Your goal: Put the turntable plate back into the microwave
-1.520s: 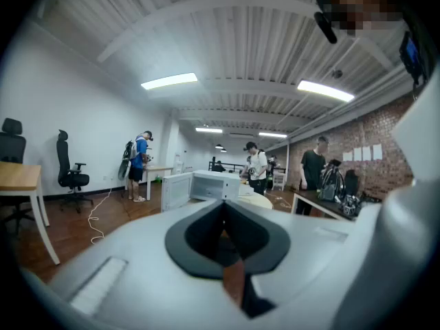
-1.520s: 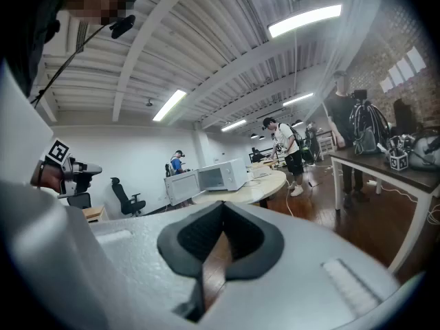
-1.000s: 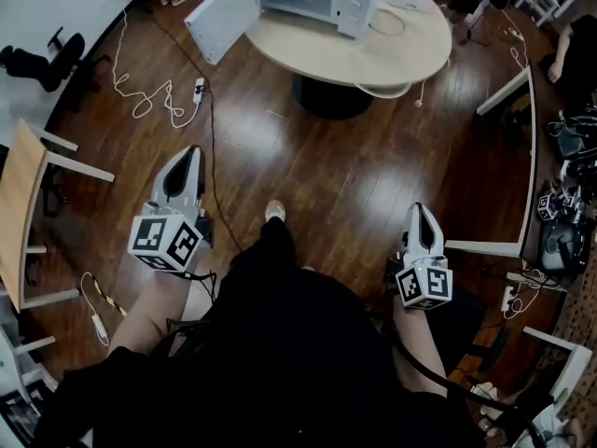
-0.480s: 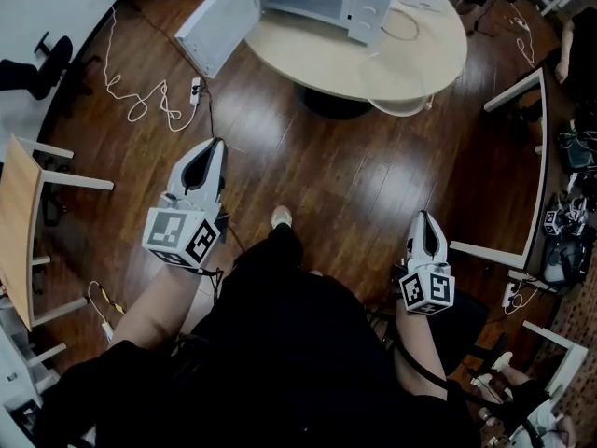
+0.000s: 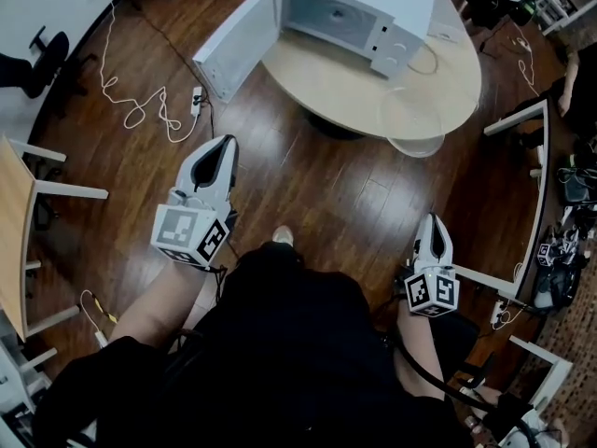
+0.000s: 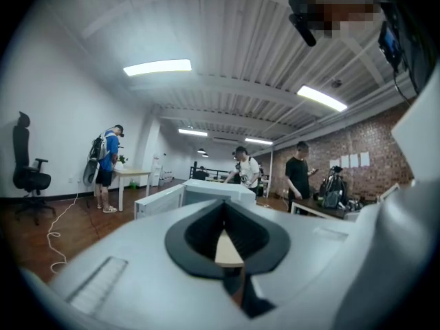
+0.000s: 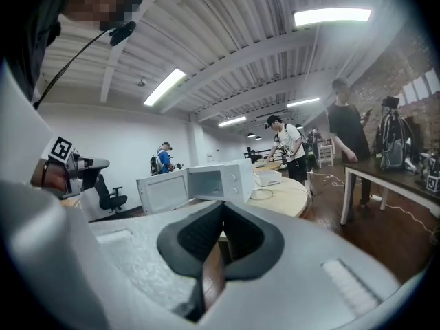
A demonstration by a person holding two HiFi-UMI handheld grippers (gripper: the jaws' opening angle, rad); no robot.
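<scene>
The turntable plate (image 5: 410, 119), seemingly a clear glass disc, is seen at the near edge of the round counter (image 5: 317, 68). It is set just in front of the microwave (image 5: 359, 12), whose door (image 5: 238, 40) is swung open to the left. As the plate is round, no long axis is offered. It is found ahead of both grippers and well apart from them. The right gripper (image 5: 436, 222) is judged the nearer, being almost in line with it. Its fingers and those of the left gripper (image 5: 226, 146) are pressed together, with nothing pinched.
</scene>
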